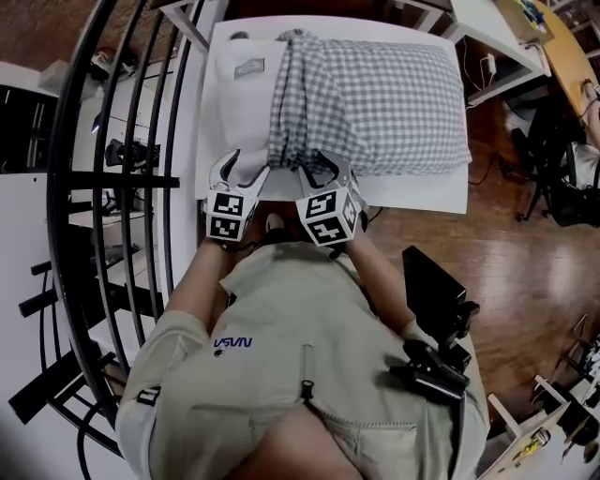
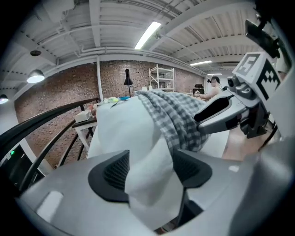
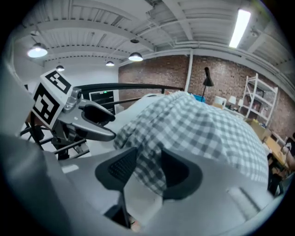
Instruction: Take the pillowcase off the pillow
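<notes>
Nearest the camera is the person's pale shirt (image 1: 281, 328), with a black device (image 1: 436, 366) at its right side. Just short of the pillow, the two marker cubes (image 1: 225, 216) sit side by side.

The left tool (image 2: 150, 168) has its jaws wide apart, and the bare white near corner of the pillow (image 1: 239, 94) lies between them. The right tool (image 3: 145, 168), just to the right of it, also has its jaws wide. A hanging fold of the checked pillowcase (image 1: 375, 94) lies between them, with a gap on the fold's right side. Neither tool is clamped on the cloth.

The pillow lies flat on a white table (image 1: 422, 192), with its near long edge at the tools. Its long axis runs left to right across the person. The case covers its middle and right end. The bunched, open mouth of the case faces left, and the uncovered white end of the pillow sticks out past it.

Left of the pillow, close beside the table, stands a black railing (image 1: 122, 141) with curved bars. Right of the pillow and in front of it is wooden floor (image 1: 487, 262). Beyond the pillow's far right corner stands a white desk (image 1: 487, 28). Far behind the pillow, in the gripper views, is a brick wall (image 2: 60, 87).
</notes>
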`<act>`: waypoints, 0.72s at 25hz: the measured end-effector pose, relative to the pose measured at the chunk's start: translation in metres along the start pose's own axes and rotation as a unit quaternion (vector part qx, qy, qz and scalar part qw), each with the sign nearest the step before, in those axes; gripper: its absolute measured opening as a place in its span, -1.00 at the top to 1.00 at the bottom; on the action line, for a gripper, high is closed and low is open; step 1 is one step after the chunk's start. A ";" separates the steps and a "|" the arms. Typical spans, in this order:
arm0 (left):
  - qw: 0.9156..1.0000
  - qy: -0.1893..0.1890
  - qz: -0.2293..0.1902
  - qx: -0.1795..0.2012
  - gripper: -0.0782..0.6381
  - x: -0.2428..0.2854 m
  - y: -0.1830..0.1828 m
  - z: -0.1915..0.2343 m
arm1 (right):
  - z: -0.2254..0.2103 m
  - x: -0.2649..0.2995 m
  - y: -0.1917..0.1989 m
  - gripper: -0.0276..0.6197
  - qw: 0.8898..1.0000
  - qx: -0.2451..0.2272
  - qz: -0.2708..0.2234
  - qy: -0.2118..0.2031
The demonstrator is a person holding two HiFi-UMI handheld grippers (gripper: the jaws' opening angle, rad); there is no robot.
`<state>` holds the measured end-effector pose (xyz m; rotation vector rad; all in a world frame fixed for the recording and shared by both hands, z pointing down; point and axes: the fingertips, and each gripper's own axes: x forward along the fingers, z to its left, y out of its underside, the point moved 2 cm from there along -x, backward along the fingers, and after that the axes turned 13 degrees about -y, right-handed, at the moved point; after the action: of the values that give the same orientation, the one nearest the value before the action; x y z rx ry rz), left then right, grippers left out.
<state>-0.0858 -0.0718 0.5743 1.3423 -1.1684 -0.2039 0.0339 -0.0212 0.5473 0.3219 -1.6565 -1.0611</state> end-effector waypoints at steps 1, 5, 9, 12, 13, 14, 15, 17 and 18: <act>1.000 0.007 0.014 0.007 -0.07 0.007 0.009 -0.003 | 0.001 0.009 0.004 0.38 1.000 -0.006 0.012 0.005; 0.998 0.016 0.036 0.051 0.44 0.025 0.027 -0.007 | -0.007 0.025 0.014 0.61 0.997 -0.021 0.053 0.059; 0.997 0.034 -0.001 0.067 0.69 0.016 0.009 -0.002 | -0.007 0.008 0.002 0.84 0.994 -0.013 0.040 0.102; 0.997 0.036 -0.037 0.053 0.71 0.001 -0.018 0.011 | -0.010 -0.022 -0.007 0.88 0.989 0.004 0.016 0.147; 0.997 0.036 -0.046 0.047 0.71 -0.003 -0.025 0.015 | -0.014 -0.033 -0.007 0.88 0.987 0.008 0.011 0.163; 0.997 0.037 -0.054 0.041 0.71 -0.007 -0.031 0.018 | -0.020 -0.044 -0.006 0.88 0.984 0.010 0.008 0.180; 0.997 0.039 -0.062 0.035 0.71 -0.010 -0.037 0.021 | -0.028 -0.055 -0.004 0.88 0.980 0.011 0.006 0.198; 0.996 0.044 -0.077 0.019 0.71 -0.015 -0.047 0.031 | -0.045 -0.076 0.001 0.88 0.972 0.005 0.011 0.234; 0.995 0.046 -0.084 0.007 0.71 -0.016 -0.051 0.037 | -0.054 -0.085 0.005 0.88 0.968 0.001 0.017 0.252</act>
<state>-0.0958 -0.1001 0.5160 1.4483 -0.9828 -0.2523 0.1143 0.0128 0.4974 0.5173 -1.2019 -0.8623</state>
